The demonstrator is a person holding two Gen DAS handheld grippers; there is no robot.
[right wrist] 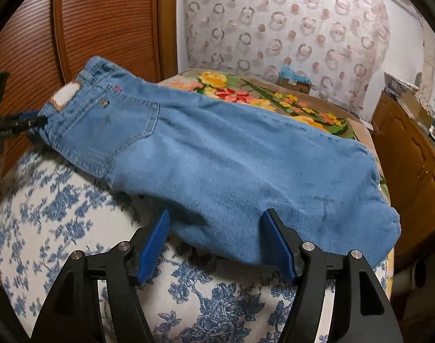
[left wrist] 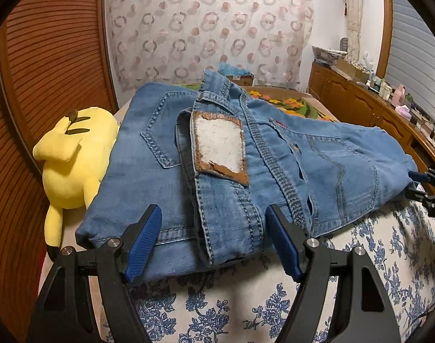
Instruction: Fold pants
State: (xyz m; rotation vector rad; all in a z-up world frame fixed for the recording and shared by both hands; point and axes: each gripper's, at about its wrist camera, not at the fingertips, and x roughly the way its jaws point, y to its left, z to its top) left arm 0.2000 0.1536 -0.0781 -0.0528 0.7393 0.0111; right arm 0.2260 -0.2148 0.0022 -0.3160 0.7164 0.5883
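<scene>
Blue jeans (left wrist: 217, 154) lie folded on the bed, waistband and a worn brown-and-white label patch (left wrist: 220, 145) facing my left gripper (left wrist: 214, 223). That gripper is open, its blue pads on either side of the waistband end, with the denim between them. In the right wrist view the jeans (right wrist: 231, 157) stretch across the bed, back pocket at left. My right gripper (right wrist: 217, 228) is open at the near edge of the folded legs. The left gripper also shows in the right wrist view (right wrist: 20, 125) at the waistband.
A yellow plush toy (left wrist: 71, 165) lies left of the jeans against the wooden headboard (left wrist: 46, 57). The bed has a blue-floral cover (left wrist: 217, 308) and a flowered blanket (right wrist: 260, 97) behind. A wooden cabinet (left wrist: 369, 105) with small items stands on the right.
</scene>
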